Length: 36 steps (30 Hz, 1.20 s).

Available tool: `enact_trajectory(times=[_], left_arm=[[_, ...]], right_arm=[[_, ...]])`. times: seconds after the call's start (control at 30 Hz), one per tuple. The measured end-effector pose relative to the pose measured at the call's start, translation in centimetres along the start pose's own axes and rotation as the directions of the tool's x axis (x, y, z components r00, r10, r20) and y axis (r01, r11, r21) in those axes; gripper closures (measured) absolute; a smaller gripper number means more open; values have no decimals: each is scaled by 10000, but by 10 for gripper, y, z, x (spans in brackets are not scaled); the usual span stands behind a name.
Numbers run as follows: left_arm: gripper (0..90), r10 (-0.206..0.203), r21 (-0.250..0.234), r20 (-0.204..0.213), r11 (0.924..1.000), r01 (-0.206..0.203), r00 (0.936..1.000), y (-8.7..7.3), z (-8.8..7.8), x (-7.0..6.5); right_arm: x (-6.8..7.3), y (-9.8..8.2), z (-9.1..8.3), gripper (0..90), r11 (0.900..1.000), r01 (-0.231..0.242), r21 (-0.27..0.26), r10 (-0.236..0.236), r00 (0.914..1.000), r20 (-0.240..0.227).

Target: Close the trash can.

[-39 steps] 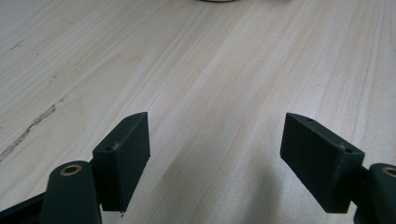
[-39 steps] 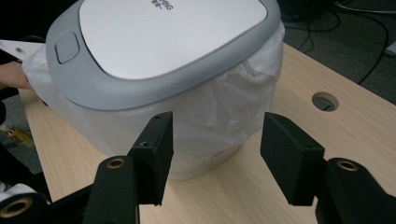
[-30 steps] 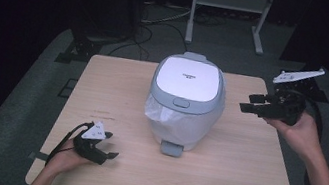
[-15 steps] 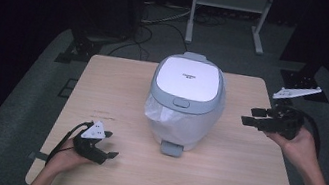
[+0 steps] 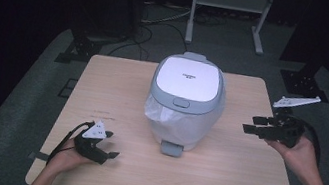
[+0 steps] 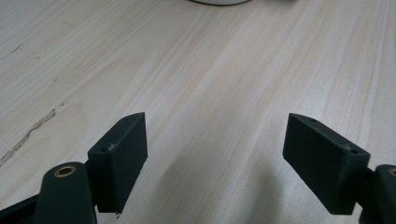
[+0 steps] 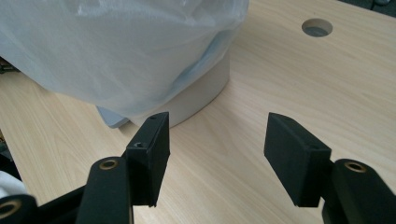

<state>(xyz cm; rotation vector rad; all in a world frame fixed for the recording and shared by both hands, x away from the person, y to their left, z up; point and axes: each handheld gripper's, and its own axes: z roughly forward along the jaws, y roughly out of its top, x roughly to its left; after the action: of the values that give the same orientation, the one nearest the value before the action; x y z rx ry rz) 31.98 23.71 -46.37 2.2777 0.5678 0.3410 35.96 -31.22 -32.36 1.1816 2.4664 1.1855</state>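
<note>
The small dark lettering on the white lid [image 5: 189,78] of the grey lidded bin [image 5: 186,101] was too small to read in the high view. The thin white plastic bag [image 5: 173,119] draped out from under the lid covered most of the bin's front wall. In the right gripper view the bag [image 7: 116,51] and the bin's grey base [image 7: 201,88] ran off the top and left edges, and a grey part [image 7: 112,119] low beside the base was half hidden behind a black jaw. In the left gripper view only a sliver of the bin's pale base [image 6: 217,2] showed at the top edge.
</note>
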Motion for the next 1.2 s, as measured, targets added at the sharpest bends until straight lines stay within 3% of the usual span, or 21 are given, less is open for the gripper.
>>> enact_trajectory(times=[1.2], left_arm=[[208,19,37,71,10000,-19,10000,1,3,0]], right_arm=[[0,-62,21,384,9984,-556,67,557,9984,-87]])
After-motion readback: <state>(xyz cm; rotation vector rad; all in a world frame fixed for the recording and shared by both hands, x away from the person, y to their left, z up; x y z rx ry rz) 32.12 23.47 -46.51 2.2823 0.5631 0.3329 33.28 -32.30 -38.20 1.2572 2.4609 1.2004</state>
